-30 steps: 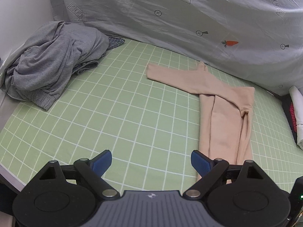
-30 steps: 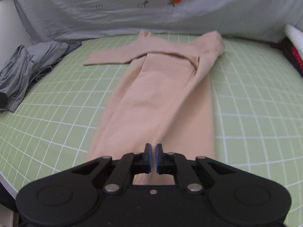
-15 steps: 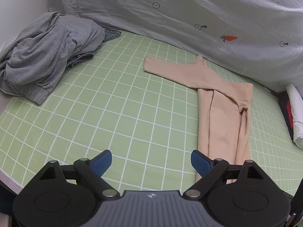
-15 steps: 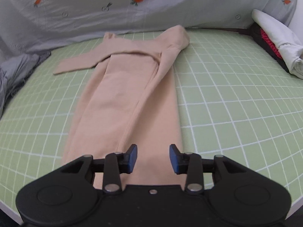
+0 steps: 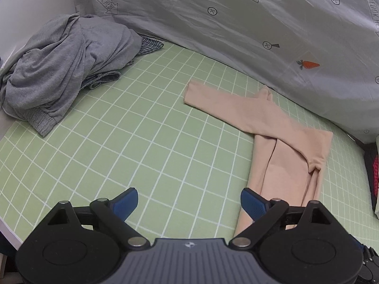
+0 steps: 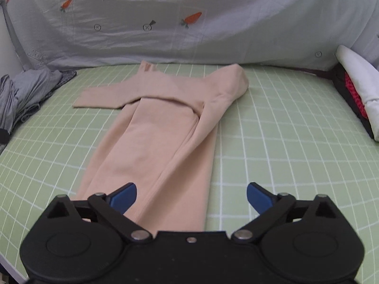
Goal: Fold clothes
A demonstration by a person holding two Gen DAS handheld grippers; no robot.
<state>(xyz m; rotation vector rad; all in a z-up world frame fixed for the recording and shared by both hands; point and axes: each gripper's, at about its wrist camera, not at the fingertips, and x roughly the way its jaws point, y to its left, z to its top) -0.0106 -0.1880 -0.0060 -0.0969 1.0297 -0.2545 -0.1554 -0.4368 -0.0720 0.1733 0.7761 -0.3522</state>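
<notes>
A beige long-sleeved garment (image 6: 163, 137) lies flat on the green grid mat (image 6: 284, 142), folded narrow lengthwise, one sleeve stretched out to the left. My right gripper (image 6: 191, 196) hovers over the garment's near hem, its jaws opening wide, the blue pads clear of the cloth. In the left wrist view the same garment (image 5: 284, 156) lies to the right, and my left gripper (image 5: 189, 201) stands open above bare mat (image 5: 142, 142), its right finger near the garment's lower edge.
A heap of grey clothes (image 5: 59, 75) lies at the mat's far left, over a checked piece (image 5: 151, 45). A grey printed sheet (image 6: 189, 23) hangs along the back. White and red-black folded items (image 6: 355, 90) sit at the right edge.
The right gripper went from shut at the garment's hem to wide open and lifted back a little. The left gripper shifted across the mat and stayed open.
</notes>
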